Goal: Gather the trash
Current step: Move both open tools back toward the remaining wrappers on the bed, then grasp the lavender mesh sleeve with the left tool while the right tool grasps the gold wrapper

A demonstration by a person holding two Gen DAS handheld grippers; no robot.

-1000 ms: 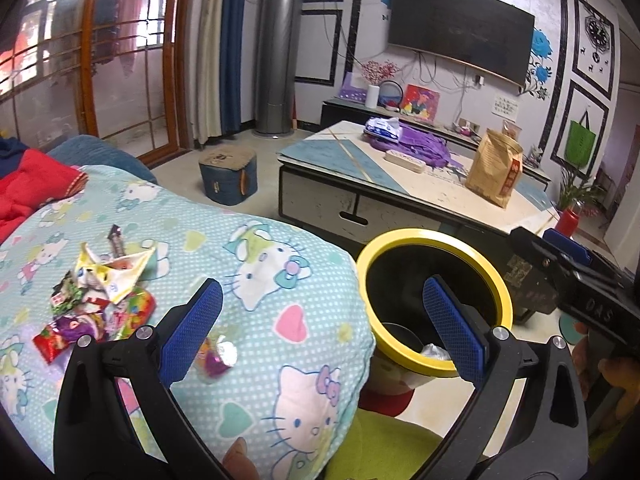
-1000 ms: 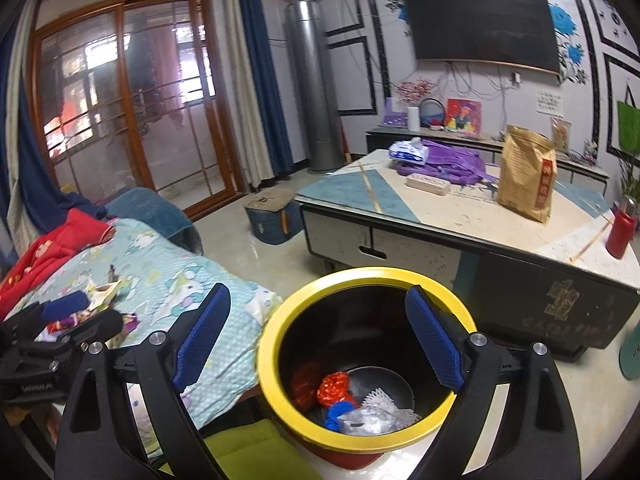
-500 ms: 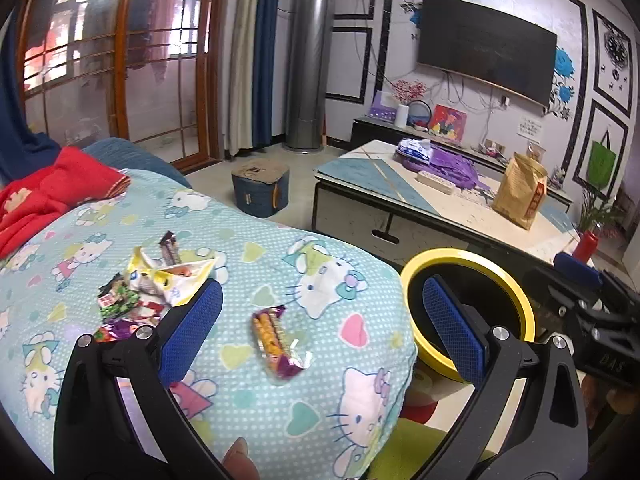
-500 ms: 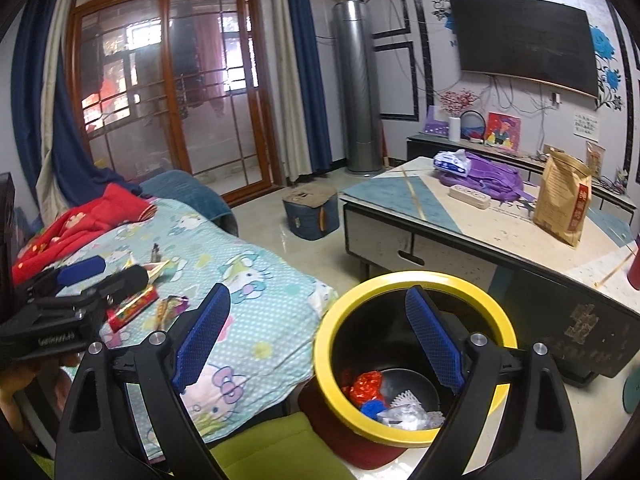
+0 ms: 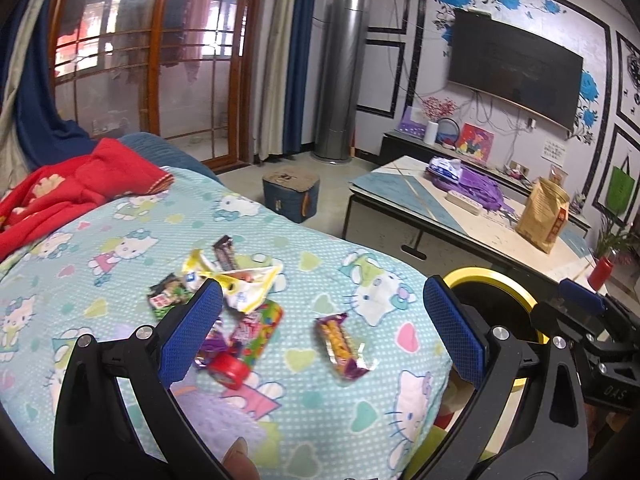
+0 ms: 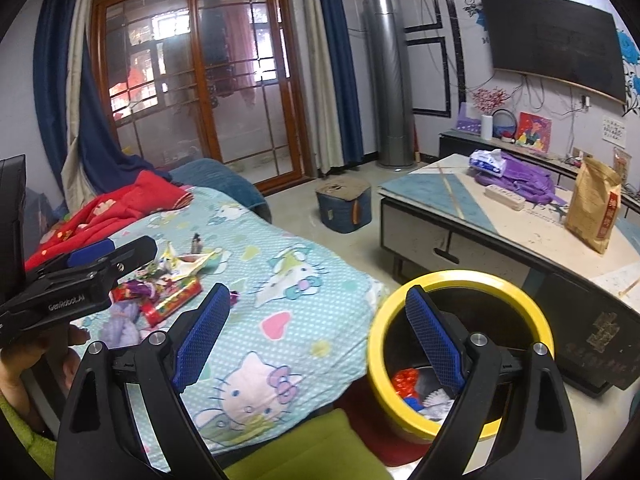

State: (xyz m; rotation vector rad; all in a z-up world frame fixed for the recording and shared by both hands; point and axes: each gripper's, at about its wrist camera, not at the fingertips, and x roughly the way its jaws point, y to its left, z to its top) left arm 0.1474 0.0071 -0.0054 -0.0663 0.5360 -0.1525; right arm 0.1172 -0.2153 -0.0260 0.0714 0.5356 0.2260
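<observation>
Nearby, loose wrappers [image 5: 240,312] on the blanket [image 5: 120,248] beside the bin [image 6: 460,280].

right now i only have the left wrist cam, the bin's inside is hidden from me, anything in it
Observer: Yes. The right wrist view looks down into the bin: a red wrapper lies at the bottom beside blue and white scraps.
Operator: ok and is the right gripper carrying something, i just see its side
Observer: No. The right gripper is open, with nothing between its pads.
</observation>
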